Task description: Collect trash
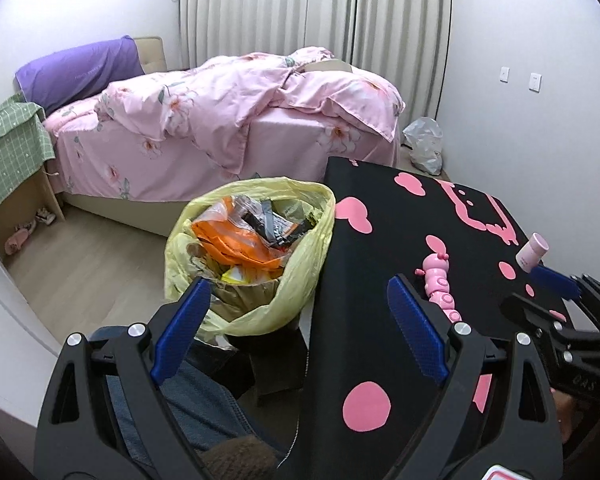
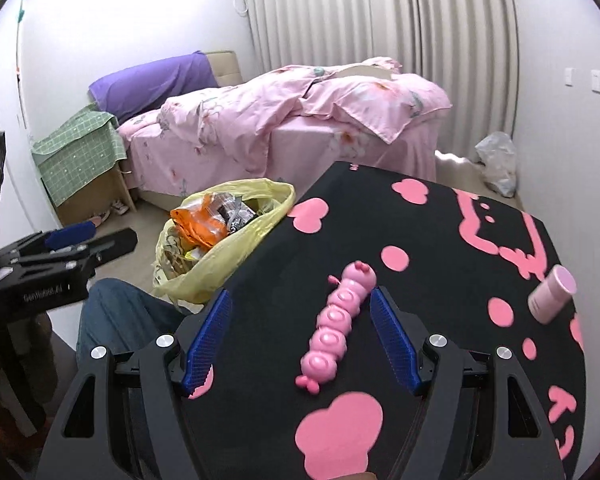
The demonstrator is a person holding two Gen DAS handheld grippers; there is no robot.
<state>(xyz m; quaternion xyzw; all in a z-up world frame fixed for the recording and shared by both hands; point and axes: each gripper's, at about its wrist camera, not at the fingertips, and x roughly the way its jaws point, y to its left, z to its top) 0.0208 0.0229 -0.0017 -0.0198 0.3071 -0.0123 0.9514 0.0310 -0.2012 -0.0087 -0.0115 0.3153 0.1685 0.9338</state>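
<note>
Trash sits heaped in a yellow, crinkled plastic bag [image 1: 252, 256] lining a bin just beyond the left gripper [image 1: 300, 312], whose ribbed blue pads [image 1: 184, 320] stand wide apart with nothing between them; orange wrappers [image 1: 236, 240] and dark foil packets fill its open mouth. The right gripper [image 2: 300, 332] also holds its jaws spread and empty above a black mat with glossy pink blobs [image 2: 420, 248]. A segmented pink plastic caterpillar toy [image 2: 336, 320] lies on the mat between those jaws, untouched, and a small pink cylindrical bottle [image 2: 552, 292] lies tipped to their right.
</note>
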